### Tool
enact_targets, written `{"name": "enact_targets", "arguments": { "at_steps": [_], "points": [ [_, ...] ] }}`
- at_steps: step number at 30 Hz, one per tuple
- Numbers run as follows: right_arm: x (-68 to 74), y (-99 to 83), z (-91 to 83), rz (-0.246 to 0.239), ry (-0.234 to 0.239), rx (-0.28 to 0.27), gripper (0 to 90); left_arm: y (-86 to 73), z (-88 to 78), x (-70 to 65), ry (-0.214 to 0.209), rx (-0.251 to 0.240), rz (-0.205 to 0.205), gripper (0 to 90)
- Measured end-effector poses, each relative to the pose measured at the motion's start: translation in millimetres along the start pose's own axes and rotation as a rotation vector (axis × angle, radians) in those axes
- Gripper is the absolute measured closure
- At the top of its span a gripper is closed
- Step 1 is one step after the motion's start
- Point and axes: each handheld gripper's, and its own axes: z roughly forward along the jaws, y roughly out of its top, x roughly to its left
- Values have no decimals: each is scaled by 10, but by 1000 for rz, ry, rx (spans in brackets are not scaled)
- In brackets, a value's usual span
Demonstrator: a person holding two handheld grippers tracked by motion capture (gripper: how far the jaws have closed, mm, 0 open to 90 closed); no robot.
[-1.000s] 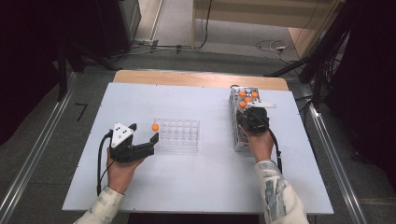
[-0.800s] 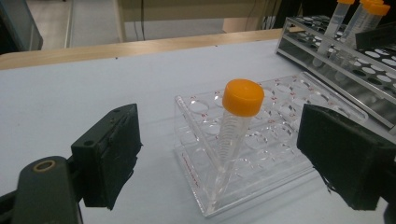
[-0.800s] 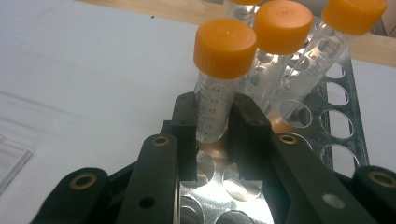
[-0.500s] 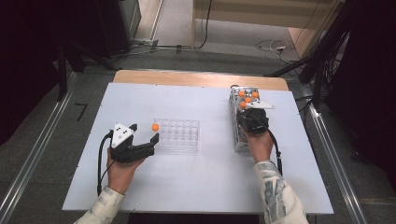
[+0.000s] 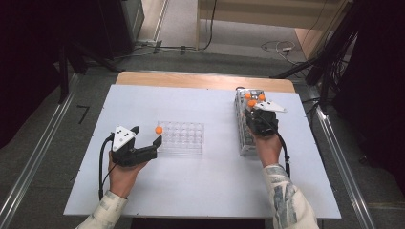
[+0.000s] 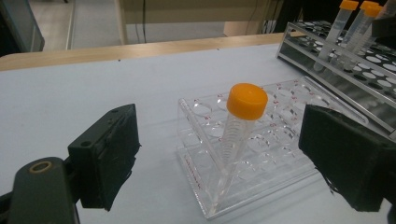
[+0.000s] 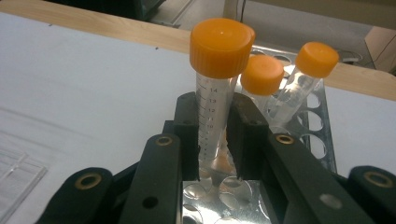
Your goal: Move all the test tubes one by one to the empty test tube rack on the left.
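Orange-capped tube (image 7: 215, 88) is clamped between the jaws of the right gripper (image 7: 215, 140), pads pressing its clear graduated wall from both sides; jaws have just been closing on it. Tube stands upright over the metal rack (image 7: 313, 135), cap well above the pads. Two more capped tubes (image 7: 299, 79) sit in the rack just beyond it. In the high view the right gripper (image 5: 260, 119) sits over the rack's (image 5: 244, 138) far half.

Left gripper (image 6: 219, 154) has its jaws spread wide, holding nothing. Between them, a bit ahead, a single tube (image 6: 240, 126) leans tilted in the near corner of the clear rack (image 6: 280, 158), touching neither pad. White table (image 5: 205, 191) under both.
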Motion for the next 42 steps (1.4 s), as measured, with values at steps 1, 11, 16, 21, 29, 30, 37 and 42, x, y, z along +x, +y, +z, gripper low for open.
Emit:
{"name": "enact_targets", "arguments": {
  "at_steps": [1, 11, 16, 21, 29, 30, 37, 42],
  "points": [
    [2, 10, -22, 1, 0, -6, 725, 0, 0, 0, 0, 0, 0, 125],
    [-6, 111, -280, -2, 25, -74, 726, 16, -9, -4, -1, -9, -10, 116],
    [47, 146, -439, -32, 65, -98, 726, 33, -28, -20, -11, -12, -14, 116],
    [157, 101, -546, -71, 108, -103, 726, 77, -66, -67, -29, -23, -12, 115],
    [373, -40, -668, -108, 220, -77, 727, 107, -90, -166, -53, -26, 9, 116],
    [402, -67, -678, -114, 234, -73, 727, 109, -91, -180, -57, -23, 15, 116],
    [579, -254, -684, -145, 293, -34, 727, 133, -95, -324, -106, -23, 48, 126],
    [710, -343, -679, -162, 341, -16, 726, 155, -108, -428, -140, -29, 60, 139]
  ]
}}
